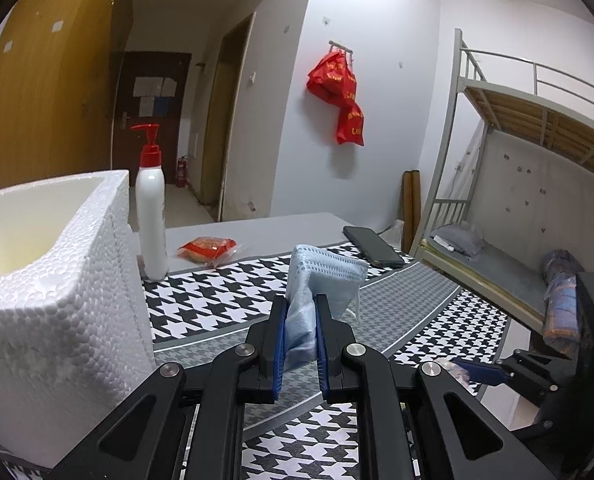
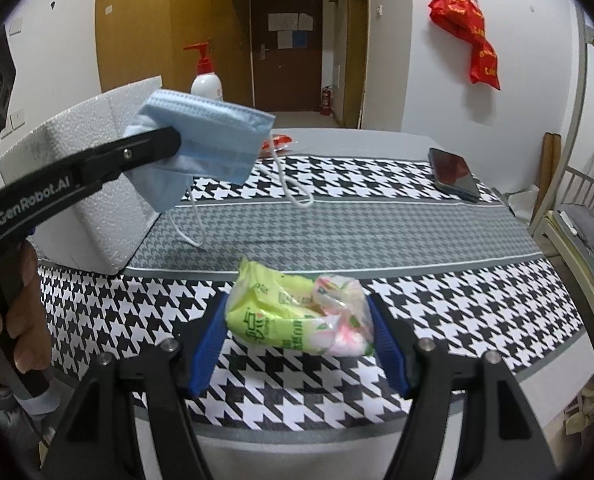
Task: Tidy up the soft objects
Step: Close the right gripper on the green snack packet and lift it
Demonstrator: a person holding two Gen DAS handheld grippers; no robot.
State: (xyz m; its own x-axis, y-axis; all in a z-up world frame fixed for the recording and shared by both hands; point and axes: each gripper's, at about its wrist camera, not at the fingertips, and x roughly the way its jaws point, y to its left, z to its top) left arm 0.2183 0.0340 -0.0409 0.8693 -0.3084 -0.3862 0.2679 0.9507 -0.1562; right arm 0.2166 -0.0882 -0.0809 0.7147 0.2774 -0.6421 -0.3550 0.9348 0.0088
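Observation:
My left gripper (image 1: 300, 304) is shut on a light blue face mask (image 1: 321, 280) and holds it in the air beside the white foam box (image 1: 57, 280). The mask (image 2: 213, 140) and left gripper (image 2: 169, 140) also show in the right wrist view, ear loops hanging down. My right gripper (image 2: 297, 304) is shut on a green and pink tissue pack (image 2: 293, 312) over the houndstooth tablecloth (image 2: 457, 300). The right gripper's blue fingertip (image 1: 477, 372) shows at the right in the left wrist view.
A white pump bottle with a red top (image 1: 151, 208) stands behind the foam box (image 2: 97, 200). A red snack packet (image 1: 207, 250) and a black phone (image 2: 453, 174) lie at the table's far side. A bunk bed (image 1: 517, 200) stands to the right.

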